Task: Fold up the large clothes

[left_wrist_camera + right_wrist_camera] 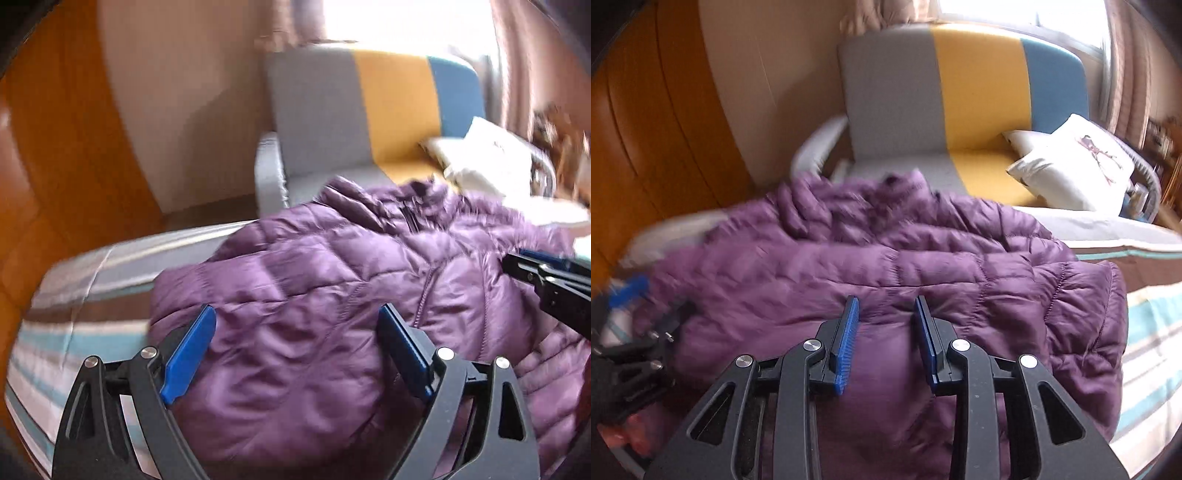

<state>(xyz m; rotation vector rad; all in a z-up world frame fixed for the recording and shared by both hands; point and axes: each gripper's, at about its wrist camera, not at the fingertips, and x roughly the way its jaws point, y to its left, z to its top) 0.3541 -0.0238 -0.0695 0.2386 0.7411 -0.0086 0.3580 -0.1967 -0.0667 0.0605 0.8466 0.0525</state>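
**Both grippers over the jacket, neither holding it**

Left gripper (pixel 297 317): I see the jaws spread wide, blue pads far apart, nothing pinched between them. It sits above the near left part of the purple jacket (pixel 332 295), pointing down at the quilted fabric. I can't tell if the pad tips touch the cloth.

Right gripper (pixel 886 306): jaws partly apart, a narrow gap between the blue pads. Purple fabric shows through the gap, but the pads don't press on it, so I read it as released. It hovers over the near middle of the jacket (pixel 886 258). In the left view it comes in from the right edge as a dark blurred shape (pixel 550 277) over the jacket's right side. In the right view the left gripper shows at the lower left edge (pixel 635 350), dark and blurred.

The jacket is a puffy quilted one, lying bunched on the striped bedsheet (pixel 74 295), collar end away from me, zipper line running down the middle in the left view. Its right edge hangs folded over near the sheet's stripes (pixel 1152 350).

Beyond the bed: a sofa (pixel 960 92) with grey, yellow and blue panels, a white cushion (pixel 1078 162) on its seat at the right. Orange wooden cabinet (pixel 646 129) at left, bright window (pixel 1015 14) behind the sofa.
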